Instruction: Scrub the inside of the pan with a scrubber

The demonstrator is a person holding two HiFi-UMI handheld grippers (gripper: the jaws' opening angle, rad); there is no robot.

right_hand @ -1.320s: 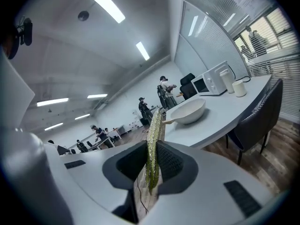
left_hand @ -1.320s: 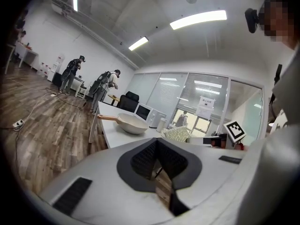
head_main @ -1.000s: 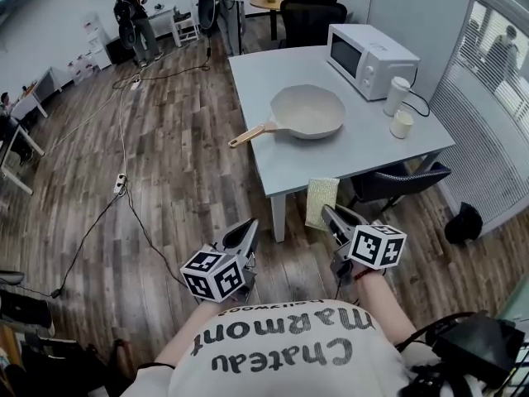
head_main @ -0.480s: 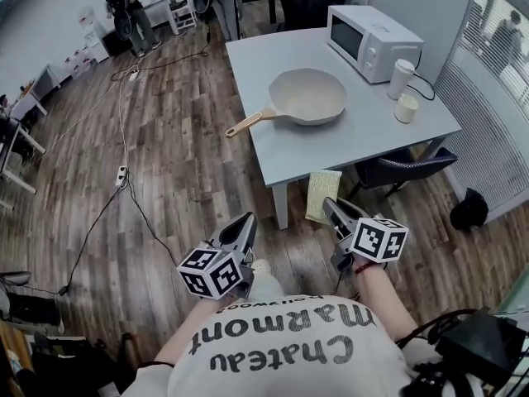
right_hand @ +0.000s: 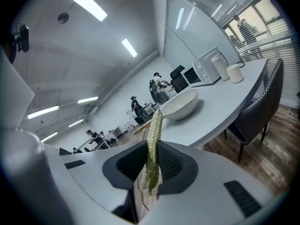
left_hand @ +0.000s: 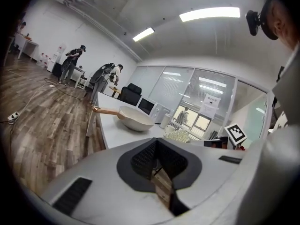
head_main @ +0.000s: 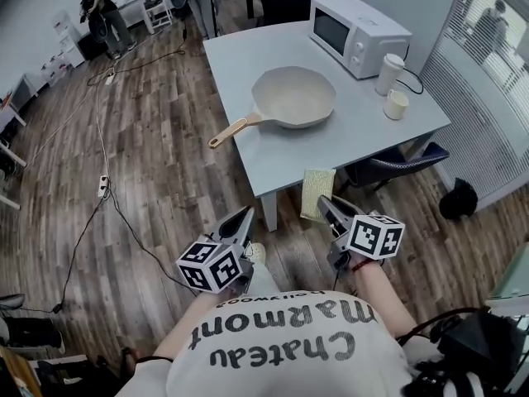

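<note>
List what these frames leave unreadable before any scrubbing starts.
Pan interior: head view, too small to judge soiling; both gripper views show only its outer wall.
Scrubber faces: right gripper view sees it edge-on in the right gripper.
Chair: head view, mostly hidden under the table.
Cup contents: head view, too small.

Head view: from my head, steeply down, grey table a little ahead. Left gripper view rides my left gripper, low, looking almost level along its jaws at the table's near edge. Right gripper view does likewise on my right gripper (frame tilted). All three share the pan and microwave.
</note>
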